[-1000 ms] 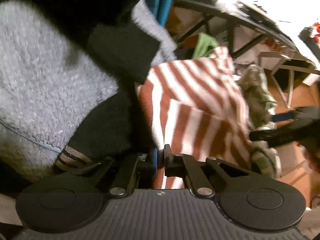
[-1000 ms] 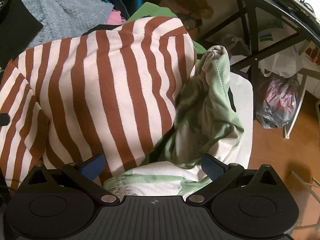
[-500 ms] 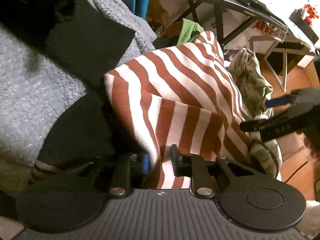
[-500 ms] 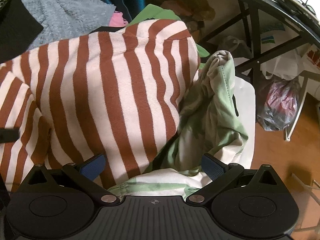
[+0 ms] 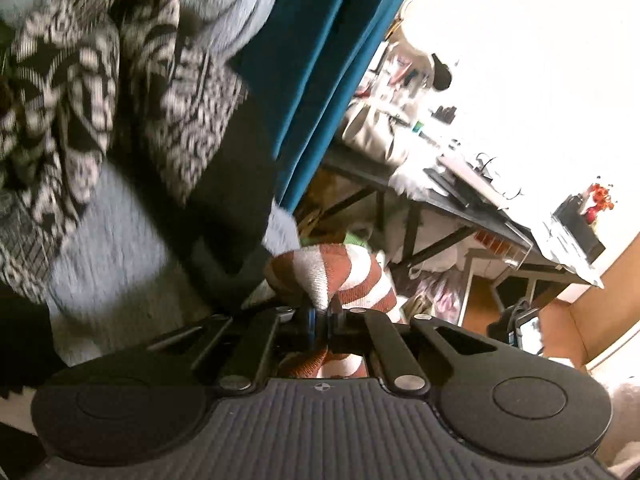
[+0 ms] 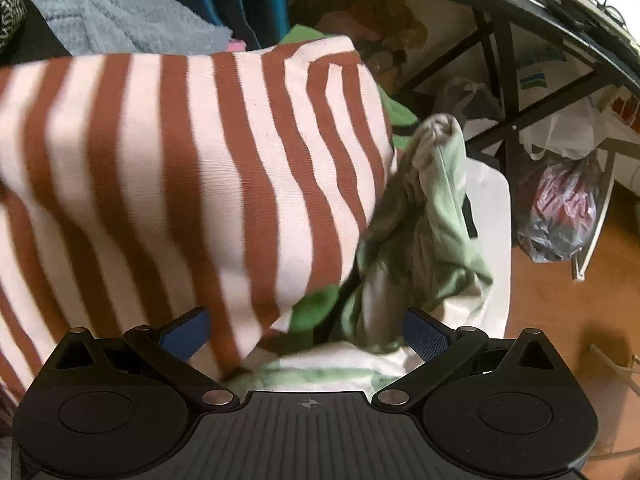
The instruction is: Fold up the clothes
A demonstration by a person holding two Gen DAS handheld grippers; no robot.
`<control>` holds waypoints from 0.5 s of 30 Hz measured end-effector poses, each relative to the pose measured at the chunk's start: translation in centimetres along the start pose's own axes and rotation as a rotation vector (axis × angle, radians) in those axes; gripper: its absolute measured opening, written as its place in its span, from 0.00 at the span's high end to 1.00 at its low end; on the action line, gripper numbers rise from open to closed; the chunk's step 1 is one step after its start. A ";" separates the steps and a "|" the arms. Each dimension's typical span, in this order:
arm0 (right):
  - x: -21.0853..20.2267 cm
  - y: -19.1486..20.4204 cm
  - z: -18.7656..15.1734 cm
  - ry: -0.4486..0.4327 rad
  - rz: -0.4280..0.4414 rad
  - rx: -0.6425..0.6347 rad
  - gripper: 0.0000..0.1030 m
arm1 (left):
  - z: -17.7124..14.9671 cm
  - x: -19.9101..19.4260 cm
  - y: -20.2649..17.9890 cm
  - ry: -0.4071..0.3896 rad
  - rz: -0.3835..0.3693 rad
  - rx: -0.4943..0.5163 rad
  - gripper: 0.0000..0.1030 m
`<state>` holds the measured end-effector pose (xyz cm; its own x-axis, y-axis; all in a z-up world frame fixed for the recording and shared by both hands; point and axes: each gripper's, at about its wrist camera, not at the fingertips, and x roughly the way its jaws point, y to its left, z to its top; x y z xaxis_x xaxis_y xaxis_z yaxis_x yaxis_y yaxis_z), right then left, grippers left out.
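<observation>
The brown-and-white striped knit garment [image 5: 340, 276] was pinched at one edge by the pressed-together left tongs [image 5: 322, 318]; it was draped ahead and left of the spread, empty right tongs [image 6: 306, 338], stretched crosswise.

Ahead of my right gripper [image 6: 306, 334], striped shirt [image 6: 180, 184] and green garment [image 6: 424, 232] filled the path; bare floor [image 6: 560, 320] lay open to the right. Black table frame [image 6: 500, 92] blocked beyond.
</observation>
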<state>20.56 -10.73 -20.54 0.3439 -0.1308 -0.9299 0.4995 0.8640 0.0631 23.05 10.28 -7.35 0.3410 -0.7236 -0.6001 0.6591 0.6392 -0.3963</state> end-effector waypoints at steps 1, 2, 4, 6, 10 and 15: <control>-0.2 0.3 0.2 -0.006 0.005 -0.006 0.01 | 0.1 -0.1 0.0 -0.002 0.018 0.013 0.95; -0.3 0.6 0.4 -0.012 0.013 -0.013 0.01 | 0.0 -0.1 0.2 -0.001 0.031 0.011 0.95; -0.5 1.4 0.6 -0.021 0.025 -0.034 0.01 | -0.2 -0.2 0.6 0.005 0.045 -0.013 0.95; -0.7 2.1 0.7 -0.027 0.033 -0.052 0.01 | -0.5 -0.4 0.7 0.005 0.051 -0.025 0.95; -0.9 3.0 1.0 -0.036 0.050 -0.076 0.01 | -1.1 -0.4 0.7 0.013 0.066 -0.037 0.95; -0.9 3.6 1.1 -0.048 0.043 -0.094 0.01 | -0.8 -0.2 1.4 0.049 0.089 -0.103 0.95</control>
<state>22.94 -8.06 -19.04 0.4018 -0.1141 -0.9086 0.4078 0.9107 0.0660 23.32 11.56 -8.31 0.3599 -0.6507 -0.6686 0.5542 0.7256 -0.4079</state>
